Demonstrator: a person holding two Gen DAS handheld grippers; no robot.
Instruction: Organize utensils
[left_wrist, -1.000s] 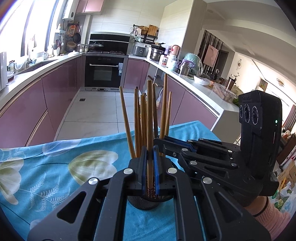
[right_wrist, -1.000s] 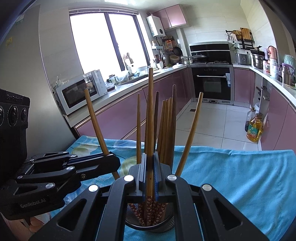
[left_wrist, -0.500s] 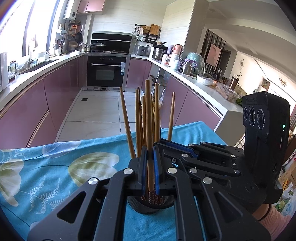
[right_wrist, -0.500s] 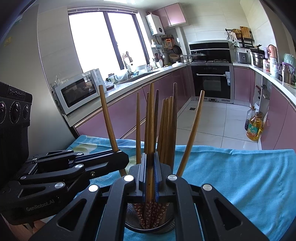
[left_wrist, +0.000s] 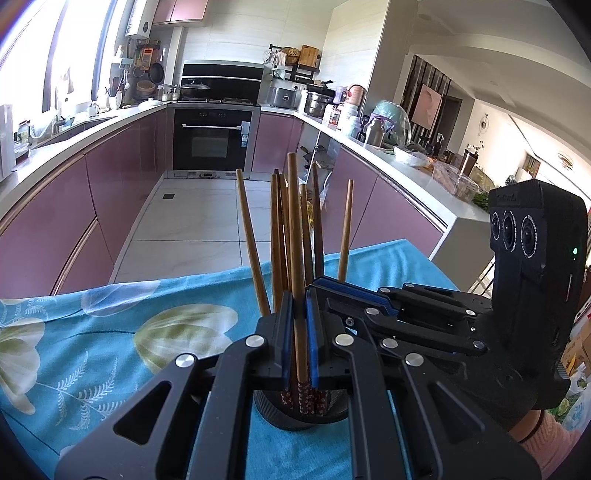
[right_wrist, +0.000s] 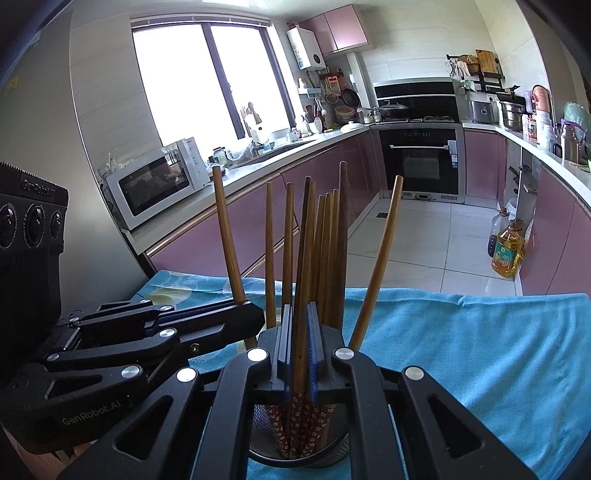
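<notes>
Left wrist: my left claw and right claw each pinch a chopstick, now lowered into the holder; release next.

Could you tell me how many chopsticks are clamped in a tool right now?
2. One chopstick in the left tool, another chopstick in the right tool; both stand in the black holder.

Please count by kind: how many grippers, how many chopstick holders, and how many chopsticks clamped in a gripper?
Grippers: 2, left gripper and right gripper
Chopstick holder: 1
Clamped chopsticks: 2
Total: 5
</notes>
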